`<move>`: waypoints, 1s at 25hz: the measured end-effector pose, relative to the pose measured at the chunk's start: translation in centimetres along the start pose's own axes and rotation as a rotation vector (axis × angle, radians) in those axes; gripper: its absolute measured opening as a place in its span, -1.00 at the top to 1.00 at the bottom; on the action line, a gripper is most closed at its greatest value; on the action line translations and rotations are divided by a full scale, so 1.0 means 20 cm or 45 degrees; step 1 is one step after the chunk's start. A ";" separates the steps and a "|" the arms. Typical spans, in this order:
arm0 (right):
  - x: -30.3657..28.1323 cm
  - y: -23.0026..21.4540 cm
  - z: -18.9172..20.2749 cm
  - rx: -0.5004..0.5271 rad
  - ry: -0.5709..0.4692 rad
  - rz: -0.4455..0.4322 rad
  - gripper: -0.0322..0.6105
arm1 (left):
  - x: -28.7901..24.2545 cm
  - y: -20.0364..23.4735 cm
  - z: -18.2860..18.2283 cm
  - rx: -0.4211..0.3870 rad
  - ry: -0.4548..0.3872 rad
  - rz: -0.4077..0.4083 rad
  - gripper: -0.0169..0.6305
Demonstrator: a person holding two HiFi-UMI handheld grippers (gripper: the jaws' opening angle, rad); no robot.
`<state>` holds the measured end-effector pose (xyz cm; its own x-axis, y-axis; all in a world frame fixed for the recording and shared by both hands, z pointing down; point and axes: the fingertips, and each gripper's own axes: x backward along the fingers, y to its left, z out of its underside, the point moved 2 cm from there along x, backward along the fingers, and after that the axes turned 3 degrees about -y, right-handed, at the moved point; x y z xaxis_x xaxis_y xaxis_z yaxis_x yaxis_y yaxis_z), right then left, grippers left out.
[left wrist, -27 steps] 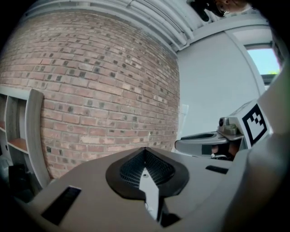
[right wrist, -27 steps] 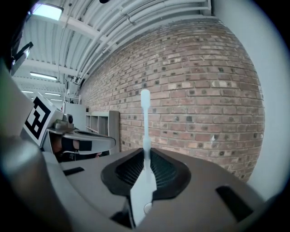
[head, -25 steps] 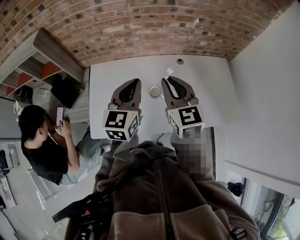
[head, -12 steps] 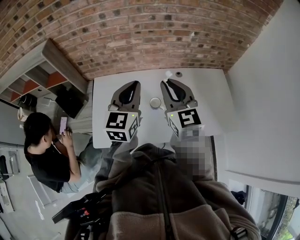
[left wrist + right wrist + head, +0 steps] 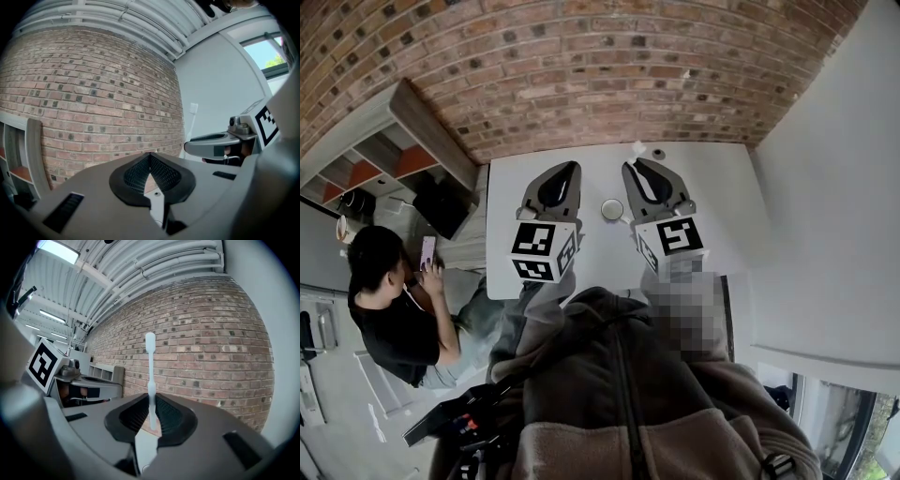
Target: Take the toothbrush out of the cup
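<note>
Head view: looks steeply down onto a white table [image 5: 712, 187] standing by a red brick wall [image 5: 581, 66]. Finds the cup [image 5: 611, 209] on the tabletop, between the left gripper [image 5: 571, 166] and the right gripper [image 5: 630, 165], both raised over the table. Catches the pale tip of the toothbrush [image 5: 637, 147] just past the right gripper's tips, clear of the cup. Takes in a small dark round thing [image 5: 658, 153] near the table's far edge, open shelving [image 5: 394, 141] to the left, a seated person [image 5: 389, 300] beside the table, and a plain white wall [image 5: 825, 187] to the right.

Left gripper view: shows the jaws pressed together with nothing between them. Faces the corner where brick meets white wall, under ceiling pipes [image 5: 140, 23], with a window [image 5: 274, 51] at upper right.

Right gripper view: shows the jaws pinching the toothbrush by its handle, upright, head on top against the brick. Picks up the shelving low at left and strip lights [image 5: 58, 251] on the ceiling.
</note>
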<state>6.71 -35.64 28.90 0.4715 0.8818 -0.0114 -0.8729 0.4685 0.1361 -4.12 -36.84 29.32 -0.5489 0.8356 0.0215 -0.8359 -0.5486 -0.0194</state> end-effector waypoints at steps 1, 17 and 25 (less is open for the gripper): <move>0.00 0.00 0.00 0.002 0.001 0.000 0.74 | 0.00 0.00 0.00 0.001 0.001 0.000 0.94; -0.02 -0.01 0.02 -0.010 -0.003 0.014 0.75 | 0.01 0.04 0.04 0.012 0.034 -0.036 0.94; -0.02 0.00 0.05 -0.012 0.016 0.008 0.75 | 0.02 0.05 0.07 0.034 0.047 -0.040 0.94</move>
<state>6.69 -36.03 29.84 0.4643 0.8854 -0.0230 -0.8771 0.4632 0.1272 -5.08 -37.11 30.71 -0.5223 0.8526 -0.0151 -0.8528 -0.5222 0.0074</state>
